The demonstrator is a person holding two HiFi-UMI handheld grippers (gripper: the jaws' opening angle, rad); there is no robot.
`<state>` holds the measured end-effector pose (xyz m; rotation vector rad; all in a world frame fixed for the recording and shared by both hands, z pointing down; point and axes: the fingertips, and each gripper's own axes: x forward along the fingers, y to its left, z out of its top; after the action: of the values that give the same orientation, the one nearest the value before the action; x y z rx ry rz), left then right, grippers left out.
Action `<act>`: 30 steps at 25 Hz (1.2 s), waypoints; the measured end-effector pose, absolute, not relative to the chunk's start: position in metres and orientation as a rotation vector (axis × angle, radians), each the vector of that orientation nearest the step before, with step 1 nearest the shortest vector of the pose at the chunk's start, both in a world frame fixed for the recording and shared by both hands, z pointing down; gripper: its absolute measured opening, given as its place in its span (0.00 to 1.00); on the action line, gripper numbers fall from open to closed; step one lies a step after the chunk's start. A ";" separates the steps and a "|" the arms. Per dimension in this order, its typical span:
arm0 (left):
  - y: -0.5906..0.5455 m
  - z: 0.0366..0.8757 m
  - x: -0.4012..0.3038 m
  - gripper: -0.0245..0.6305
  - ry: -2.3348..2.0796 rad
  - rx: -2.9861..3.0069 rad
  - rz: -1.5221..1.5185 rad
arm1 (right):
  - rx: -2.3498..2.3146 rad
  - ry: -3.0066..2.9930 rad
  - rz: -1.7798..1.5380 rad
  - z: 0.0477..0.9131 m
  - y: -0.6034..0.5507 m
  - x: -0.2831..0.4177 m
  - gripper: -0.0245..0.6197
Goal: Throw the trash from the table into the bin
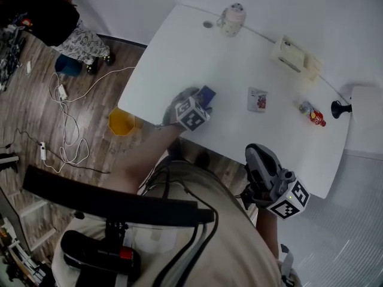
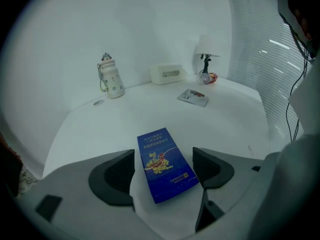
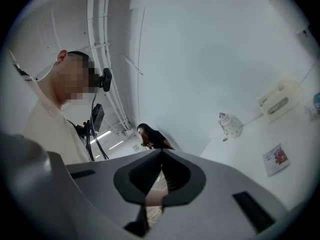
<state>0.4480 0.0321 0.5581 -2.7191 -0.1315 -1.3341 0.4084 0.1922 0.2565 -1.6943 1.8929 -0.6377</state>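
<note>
A blue printed packet (image 2: 166, 164) lies flat on the white table (image 1: 179, 58), near its left front edge. My left gripper (image 2: 164, 171) points down at it with the jaws wide open, one on each side of the packet, and neither pad presses on it. From the head view the left gripper (image 1: 192, 109) covers part of the blue packet (image 1: 207, 93). My right gripper (image 1: 272, 181) hangs off the table's front edge. In its own view the right gripper (image 3: 160, 174) is shut on nothing. A yellow bin (image 1: 122, 121) stands on the floor left of the table.
Further along the table lie a small printed sachet (image 1: 257, 99) and a red-and-clear wrapper (image 1: 312, 113). At the back are a white bottle (image 1: 232, 18), a tissue box (image 1: 290, 54) and a black stand (image 1: 340, 108). Cables (image 1: 66, 130) trail over the wooden floor by the bin.
</note>
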 end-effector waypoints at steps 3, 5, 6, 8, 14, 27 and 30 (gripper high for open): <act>0.036 0.561 0.447 0.59 -0.136 -2.803 -1.347 | -1.692 1.886 -0.647 0.260 0.192 0.406 0.06; 0.034 0.563 0.446 0.58 -0.131 -2.847 -1.353 | -1.681 1.897 -0.646 0.262 0.189 0.404 0.06; 0.033 0.563 0.446 0.58 -0.135 -2.853 -1.347 | -1.677 1.903 -0.644 0.262 0.188 0.404 0.06; 0.033 0.564 0.446 0.57 -0.138 -2.852 -1.346 | -1.669 1.916 -0.641 0.263 0.186 0.402 0.06; 0.027 0.568 0.437 0.48 -0.122 -2.856 -1.426 | -1.654 1.932 -0.643 0.261 0.182 0.400 0.06; 0.031 0.538 0.448 0.47 -0.172 -2.912 -1.328 | -1.671 1.903 -0.650 0.263 0.188 0.411 0.06; 0.031 0.520 0.454 0.47 -0.183 -2.936 -1.255 | -1.657 1.916 -0.647 0.263 0.184 0.414 0.06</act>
<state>0.4535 0.0313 0.5197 -2.9355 -0.1829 -1.2554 0.4141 0.1843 0.2625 -1.6567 1.9159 -0.6475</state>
